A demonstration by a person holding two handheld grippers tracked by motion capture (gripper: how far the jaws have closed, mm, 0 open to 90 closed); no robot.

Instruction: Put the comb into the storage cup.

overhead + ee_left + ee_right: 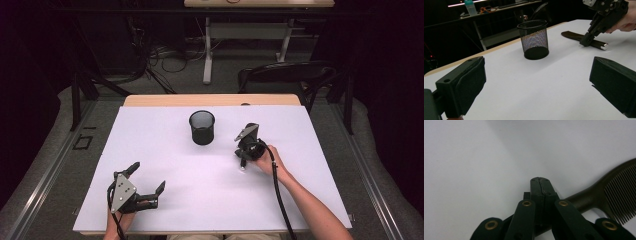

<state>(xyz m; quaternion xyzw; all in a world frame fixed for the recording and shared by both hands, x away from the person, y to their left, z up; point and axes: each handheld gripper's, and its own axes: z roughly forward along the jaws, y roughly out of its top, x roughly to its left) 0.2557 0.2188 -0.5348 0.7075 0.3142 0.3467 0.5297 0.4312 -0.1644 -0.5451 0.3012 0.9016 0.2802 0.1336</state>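
So the right gripper is sitting out past the middle of the white table, tipped down toward the surface, with the person's right hand wrapped around it; in the right gripper view its jaws are pressed together, and the handle of a dark comb is passing under or behind them; I honestly can't tell whether they're actually pinching the handle or just closed on top of it. In the left gripper view the comb is lying flat on the table with a shiny metal cap at one end, and the right gripper is touching down on it near that end.

The black mesh cup is standing upright toward the far side of the table, near the comb but apart from it, to the left of the right gripper in the high view.

The left gripper is hanging out at the near left corner, well apart from everything; its jaws are spread wide with nothing between them, and it's pointing toward the cup.
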